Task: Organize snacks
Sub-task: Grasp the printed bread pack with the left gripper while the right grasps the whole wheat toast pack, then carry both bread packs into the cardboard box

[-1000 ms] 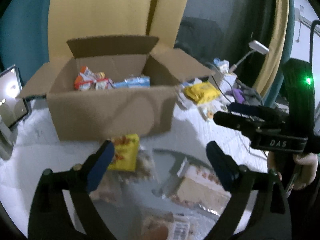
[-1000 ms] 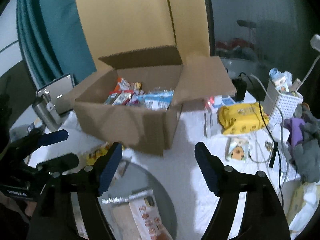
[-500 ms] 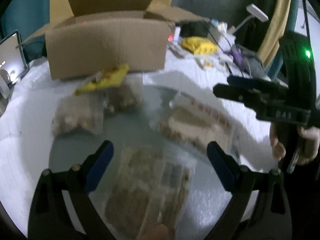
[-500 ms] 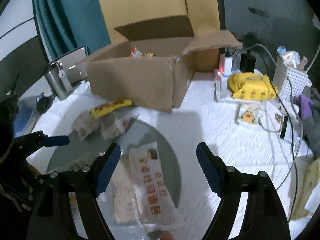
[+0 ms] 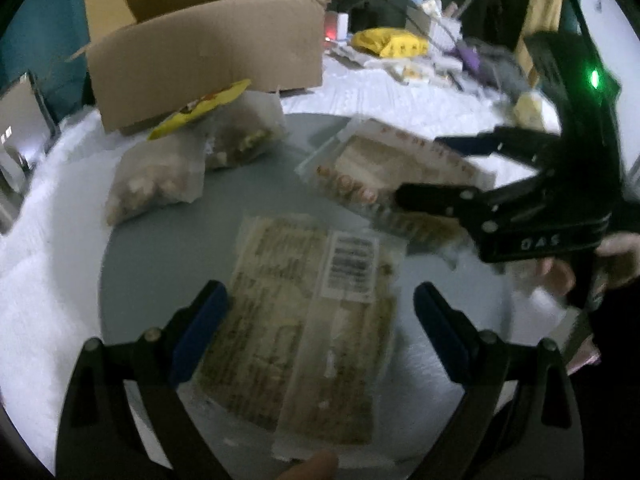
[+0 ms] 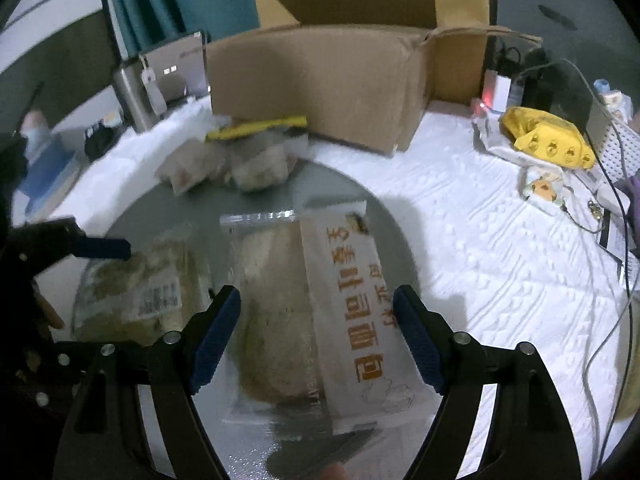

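**A lived-in room at home, not a workplace**

A white quilted bedspread [image 6: 500, 240] covers the surface, with teal curtains [image 6: 176, 0] hanging behind. Household clutter lies about: an open brown cardboard box [image 6: 320, 80], a yellow soft pack [image 6: 548, 136], a white plastic basket [image 6: 624, 148], trailing charger cables [image 6: 600, 216] and a steel flask [image 6: 134, 94]. A round grey tray [image 5: 168, 248] holds packaged snacks [image 5: 304, 340].

A white bumpy cloth [image 6: 500, 248] covers the bed or table. A round grey tray [image 5: 168, 248] lies on it, with a brown cardboard box [image 6: 320, 80] behind. Off to the side on the cloth are a yellow packet [image 6: 548, 136], a small picture packet [image 6: 544, 188] and some thin cables [image 6: 608, 344].
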The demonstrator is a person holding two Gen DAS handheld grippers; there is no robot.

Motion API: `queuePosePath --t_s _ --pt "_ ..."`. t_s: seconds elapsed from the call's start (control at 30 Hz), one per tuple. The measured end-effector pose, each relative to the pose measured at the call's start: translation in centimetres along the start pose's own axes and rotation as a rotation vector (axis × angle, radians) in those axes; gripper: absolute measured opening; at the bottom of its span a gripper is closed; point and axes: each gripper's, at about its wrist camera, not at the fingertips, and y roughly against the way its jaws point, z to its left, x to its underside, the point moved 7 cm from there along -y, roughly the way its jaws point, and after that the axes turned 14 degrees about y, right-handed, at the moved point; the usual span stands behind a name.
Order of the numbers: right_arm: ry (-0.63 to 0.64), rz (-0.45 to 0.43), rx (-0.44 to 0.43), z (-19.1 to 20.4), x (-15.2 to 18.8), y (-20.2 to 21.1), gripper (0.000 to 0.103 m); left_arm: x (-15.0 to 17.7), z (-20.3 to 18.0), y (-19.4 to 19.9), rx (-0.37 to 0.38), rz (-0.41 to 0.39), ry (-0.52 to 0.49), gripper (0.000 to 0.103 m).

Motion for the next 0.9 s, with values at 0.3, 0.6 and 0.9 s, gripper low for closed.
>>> queuePosePath --t_s 0.3,0.6,0.9 --pt "0.024 0.045 0.008 1.1 0.6 -1.5 0.096 0.1 1.2 -1.6 -0.006 0.033 0.025 0.098" --pt "0.004 0.03 0.013 0.8 -0.1 -0.9 0.073 -0.8 1.8 -0.4 0.062 0.015 0.076 0.078" --pt "-0.009 -0.037 0.063 -0.3 -3.3 2.1 0.071 -3.9 2.4 3.3 0.102 -0.073 0.104 0.076"
